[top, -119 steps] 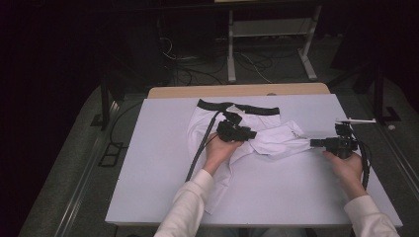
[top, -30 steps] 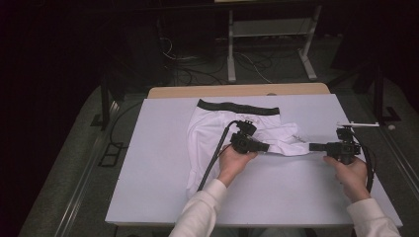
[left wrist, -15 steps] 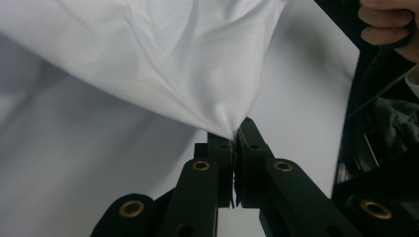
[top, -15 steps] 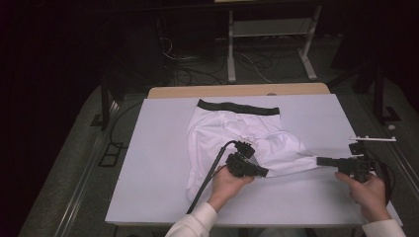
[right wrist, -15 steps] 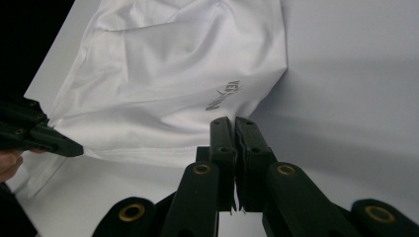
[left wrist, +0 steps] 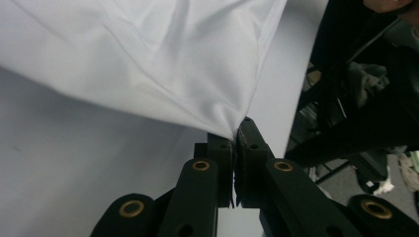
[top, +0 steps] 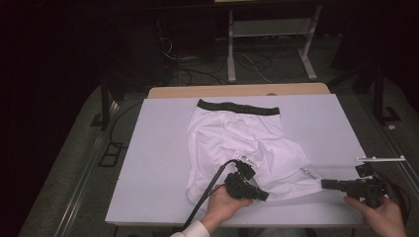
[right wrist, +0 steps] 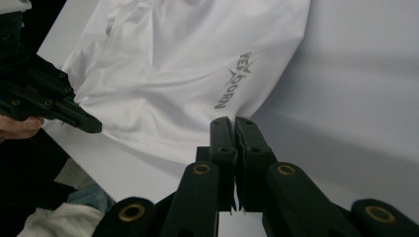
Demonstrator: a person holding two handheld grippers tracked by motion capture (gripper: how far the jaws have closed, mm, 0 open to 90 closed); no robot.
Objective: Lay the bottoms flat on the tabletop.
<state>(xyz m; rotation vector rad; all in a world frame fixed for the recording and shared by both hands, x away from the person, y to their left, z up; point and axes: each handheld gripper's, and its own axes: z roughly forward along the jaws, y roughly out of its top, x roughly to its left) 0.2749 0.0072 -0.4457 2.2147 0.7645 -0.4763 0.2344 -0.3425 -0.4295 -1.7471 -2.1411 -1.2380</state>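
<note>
White shorts lie spread on the counter, black waistband at the far side. Your left gripper is clenched on a pinch of the fabric at the near hem. Your right gripper is clenched too, tips at the leg hem beside the grey logo; can't tell if cloth is caught. Both sit near the counter's near edge; bare counter left and right of the shorts

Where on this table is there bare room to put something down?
The table is bare left of the white boxer shorts and at the far right corner. The near edge is crowded by the left gripper and right gripper.
</note>
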